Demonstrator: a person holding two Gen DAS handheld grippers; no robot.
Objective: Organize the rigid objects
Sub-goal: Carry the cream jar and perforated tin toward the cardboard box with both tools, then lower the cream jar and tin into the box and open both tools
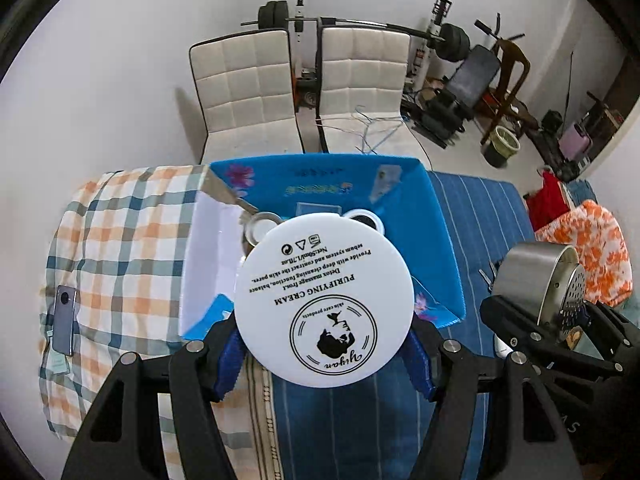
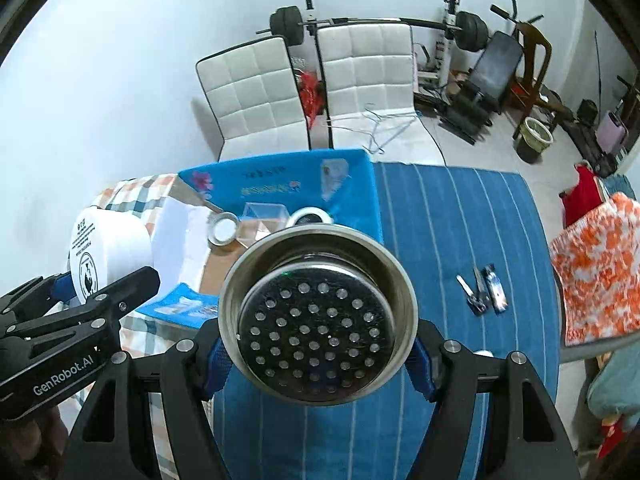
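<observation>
My left gripper (image 1: 324, 354) is shut on a white round cream jar (image 1: 324, 300) with black print on its base, held above the near edge of a blue open box (image 1: 436, 224). My right gripper (image 2: 318, 354) is shut on a steel strainer cup (image 2: 318, 316) with a perforated bottom, also held over the table. In the left wrist view the steel strainer cup (image 1: 536, 280) shows at the right. The right wrist view shows the white jar (image 2: 108, 252) at the left. Inside the box lie a tape roll (image 2: 223, 231), a clear square container (image 2: 264, 220) and a white-rimmed ring (image 2: 310, 216).
A blue striped cloth (image 2: 460, 240) and a checked cloth (image 1: 120, 260) cover the table. A phone (image 1: 64, 320) lies on the checked cloth. Keys and a small blue tool (image 2: 484, 290) lie on the blue cloth. Two white chairs (image 1: 248, 92) stand behind the table; gym gear lines the wall.
</observation>
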